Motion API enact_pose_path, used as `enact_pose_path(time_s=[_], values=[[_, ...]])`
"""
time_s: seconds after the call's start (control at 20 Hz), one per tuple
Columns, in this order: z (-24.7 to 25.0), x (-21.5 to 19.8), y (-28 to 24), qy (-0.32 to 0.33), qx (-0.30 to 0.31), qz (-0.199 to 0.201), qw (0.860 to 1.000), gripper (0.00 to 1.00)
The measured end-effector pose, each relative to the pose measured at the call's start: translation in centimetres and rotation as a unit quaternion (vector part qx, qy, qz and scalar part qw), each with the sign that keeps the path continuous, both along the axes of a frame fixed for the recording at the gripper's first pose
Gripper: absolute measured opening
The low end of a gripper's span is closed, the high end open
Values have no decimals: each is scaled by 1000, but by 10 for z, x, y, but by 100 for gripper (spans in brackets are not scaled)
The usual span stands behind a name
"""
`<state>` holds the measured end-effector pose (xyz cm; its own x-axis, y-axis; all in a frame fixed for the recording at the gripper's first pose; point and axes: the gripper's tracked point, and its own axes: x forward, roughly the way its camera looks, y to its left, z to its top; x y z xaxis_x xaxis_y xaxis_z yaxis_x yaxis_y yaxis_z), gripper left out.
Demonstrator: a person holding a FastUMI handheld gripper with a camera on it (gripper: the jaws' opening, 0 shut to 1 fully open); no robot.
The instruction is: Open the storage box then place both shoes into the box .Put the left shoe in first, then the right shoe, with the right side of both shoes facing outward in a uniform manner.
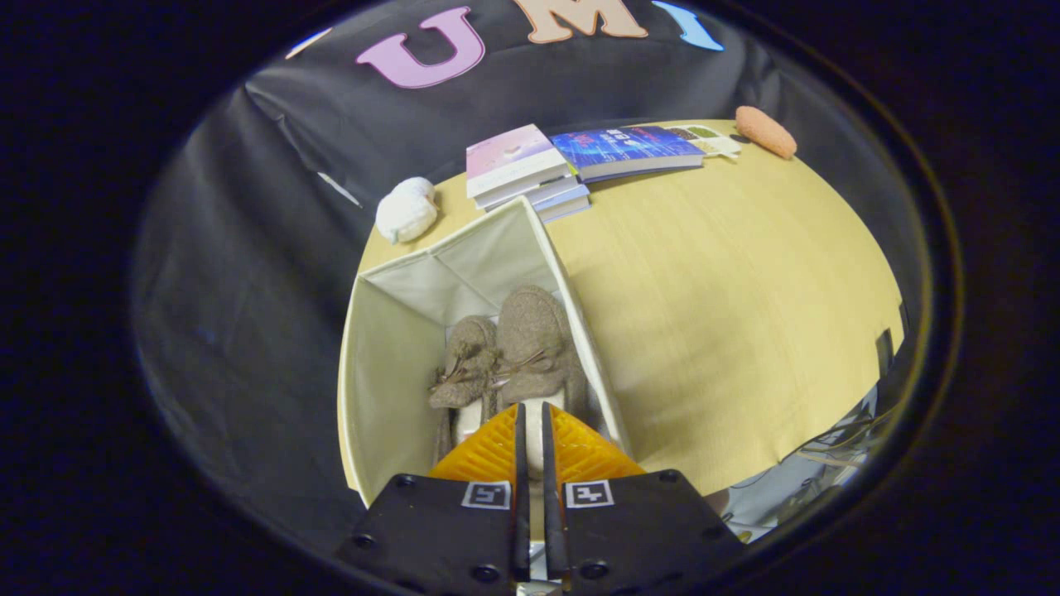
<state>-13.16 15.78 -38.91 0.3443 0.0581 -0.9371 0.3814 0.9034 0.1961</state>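
Felt shoes (509, 352) inside fabric box (389, 348); hand-held gripper (531, 414) nearly closed.

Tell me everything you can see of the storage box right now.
The storage box is a cream fabric cube, open at the top, standing at the table's near-left edge. Both grey-brown shoes stand side by side inside, against its right wall. The gripper is nearly shut around the right shoe's heel, above the opening.
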Motion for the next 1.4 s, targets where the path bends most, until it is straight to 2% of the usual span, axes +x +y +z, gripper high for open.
enact_pose_path(time_s=[0.2,0.35,0.5,0.6,0.9,1.25,1.4], values=[[12,16,-7,-35,-16,13,999,10],[40,51,-27,-97,-41,10,994,10],[86,91,-54,-172,-71,2,983,10],[123,120,-73,-226,-94,-4,970,10],[232,177,-139,-360,-163,-7,919,10],[323,216,-198,-438,-234,13,868,10],[335,227,-223,-444,-254,25,859,10]])
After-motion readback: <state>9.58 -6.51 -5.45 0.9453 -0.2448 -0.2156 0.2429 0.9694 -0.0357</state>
